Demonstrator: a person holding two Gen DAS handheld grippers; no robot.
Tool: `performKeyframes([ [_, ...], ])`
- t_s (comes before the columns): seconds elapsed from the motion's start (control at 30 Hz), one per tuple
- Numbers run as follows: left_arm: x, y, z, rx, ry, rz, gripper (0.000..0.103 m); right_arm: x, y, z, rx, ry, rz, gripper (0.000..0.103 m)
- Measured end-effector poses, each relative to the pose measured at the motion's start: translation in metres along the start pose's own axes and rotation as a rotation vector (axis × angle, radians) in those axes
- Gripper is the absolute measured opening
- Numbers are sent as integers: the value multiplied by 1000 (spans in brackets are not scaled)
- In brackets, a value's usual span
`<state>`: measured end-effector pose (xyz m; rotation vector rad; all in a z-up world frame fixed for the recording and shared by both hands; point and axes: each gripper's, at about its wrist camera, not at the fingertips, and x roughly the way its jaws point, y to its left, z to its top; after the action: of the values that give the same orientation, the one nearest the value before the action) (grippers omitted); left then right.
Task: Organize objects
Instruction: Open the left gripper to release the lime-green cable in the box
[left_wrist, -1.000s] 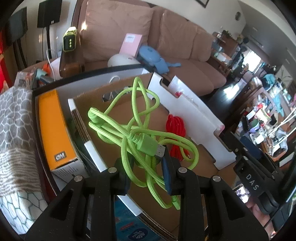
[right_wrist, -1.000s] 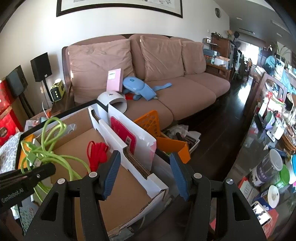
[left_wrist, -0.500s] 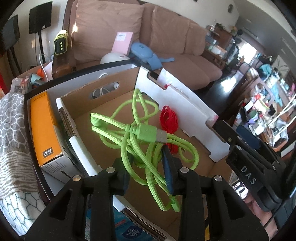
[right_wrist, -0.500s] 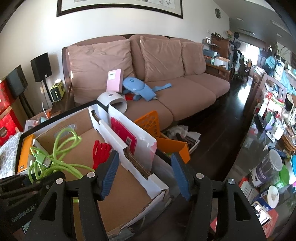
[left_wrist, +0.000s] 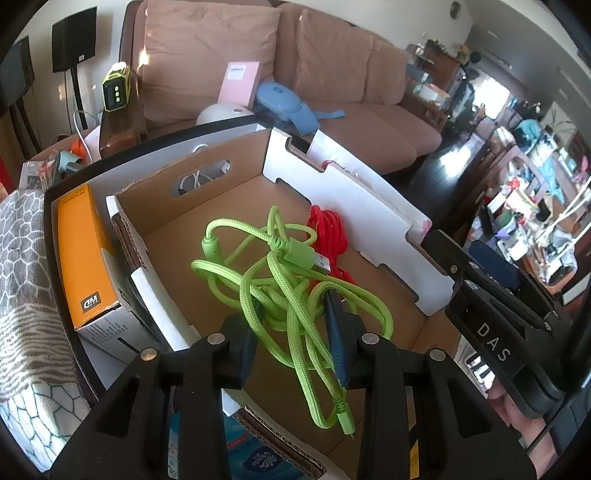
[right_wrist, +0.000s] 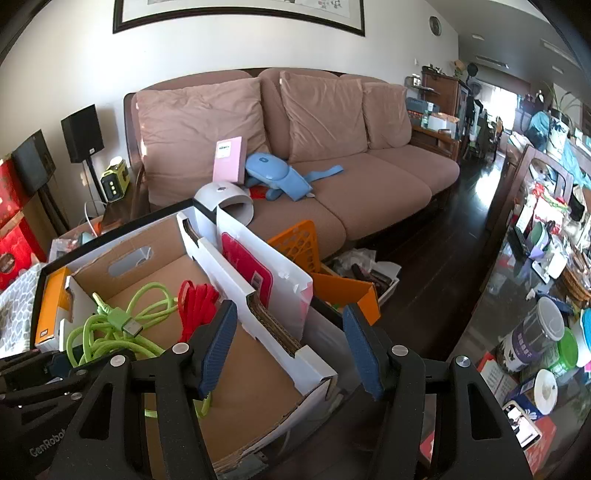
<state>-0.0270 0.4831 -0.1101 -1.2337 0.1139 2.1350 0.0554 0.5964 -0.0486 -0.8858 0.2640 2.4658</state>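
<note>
The left gripper (left_wrist: 291, 343) has its fingers (left_wrist: 338, 343) clamped on the green cable (left_wrist: 273, 280), whose tangle of loops passes between them; most of it bunches just ahead of the tips, a loose end with a plug trailing back beneath the right finger, a silver USB plug jutting out ahead; it is bright lime, braided, knotted on itself, inside the box (left_wrist: 373, 218); just beyond lies a red cable (left_wrist: 328, 232), touching it; the right gripper (right_wrist: 288, 347) has its fingers wide apart around nothing, astride the box's near wall.
</note>
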Motion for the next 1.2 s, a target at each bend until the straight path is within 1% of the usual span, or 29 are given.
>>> performKeyframes([
  [0.17, 0, 0, -1, -3, 16, -5, 31, 0, 0, 0, 1, -1, 0, 65],
  [0.33, 0, 0, -2, 0, 12, -3, 38, 1, -1, -1, 2, -1, -2, 66],
  [0.4, -1, 1, -2, 5, 8, 3, 48, 1, -1, -1, 2, 1, -4, 66],
  [0.57, -4, 2, -2, -2, 8, 7, 48, 1, -3, -2, 4, 3, -5, 66],
  [0.63, -5, 2, -1, -4, 6, 6, 53, 2, -4, -1, 4, 3, -6, 66],
  [0.67, -7, 2, 0, -3, 3, 5, 60, 2, -4, -1, 4, 3, -6, 66],
  [0.7, -11, 2, 0, 0, -2, 7, 63, 2, -4, -1, 4, 3, -6, 66],
  [0.77, -17, 0, 2, 11, -13, 16, 66, 2, -4, -1, 4, 3, -6, 66],
  [0.8, -21, -1, 3, 24, -19, 25, 71, 2, -4, -1, 4, 3, -6, 66],
  [0.83, -25, -3, 5, 38, -25, 38, 73, 2, -4, -1, 3, 4, -6, 67],
  [0.93, -37, -7, 6, 73, -78, 98, 79, 2, -4, -1, 4, 3, -7, 67],
  [1.0, -43, -6, 6, 77, -97, 114, 81, 1, -6, -2, 5, 3, -7, 67],
  [1.2, -49, 9, 6, 40, -115, 104, 81, 0, -8, -4, 11, 2, -4, 69],
])
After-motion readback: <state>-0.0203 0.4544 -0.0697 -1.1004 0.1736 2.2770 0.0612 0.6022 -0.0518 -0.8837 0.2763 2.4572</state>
